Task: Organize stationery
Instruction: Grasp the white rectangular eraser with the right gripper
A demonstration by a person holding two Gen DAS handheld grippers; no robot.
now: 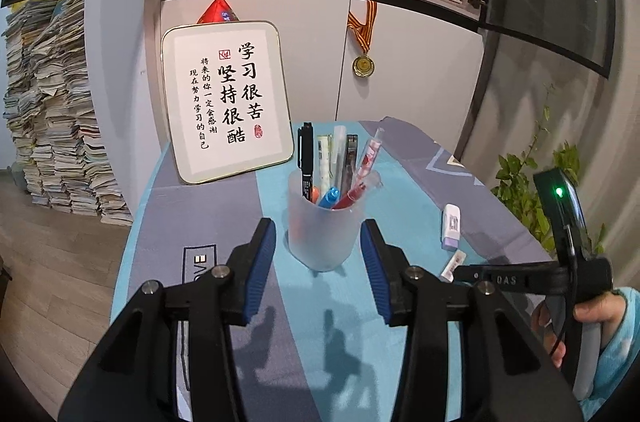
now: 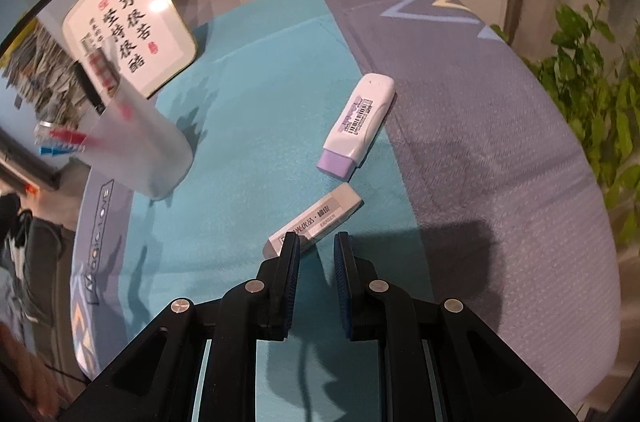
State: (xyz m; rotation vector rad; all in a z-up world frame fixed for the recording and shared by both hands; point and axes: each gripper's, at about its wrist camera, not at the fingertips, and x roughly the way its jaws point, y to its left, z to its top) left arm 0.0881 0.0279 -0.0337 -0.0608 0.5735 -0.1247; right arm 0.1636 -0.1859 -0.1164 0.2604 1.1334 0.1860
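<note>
A translucent cup holding several pens stands upright on the teal and grey tablecloth. My left gripper is open, its blue pads flanking the cup's lower part without pressing it. To the right lie a white and purple eraser case and a white eraser. In the right wrist view my right gripper points down at the white eraser, jaws nearly together with nothing between them; its left fingertip overlaps the eraser's near end. The purple-ended case lies just beyond, and the cup is at the left.
A framed calligraphy board leans against the cabinet behind the cup. A leafy plant stands past the table's right edge. Stacks of books fill the floor at left. A hand grips the right tool's handle.
</note>
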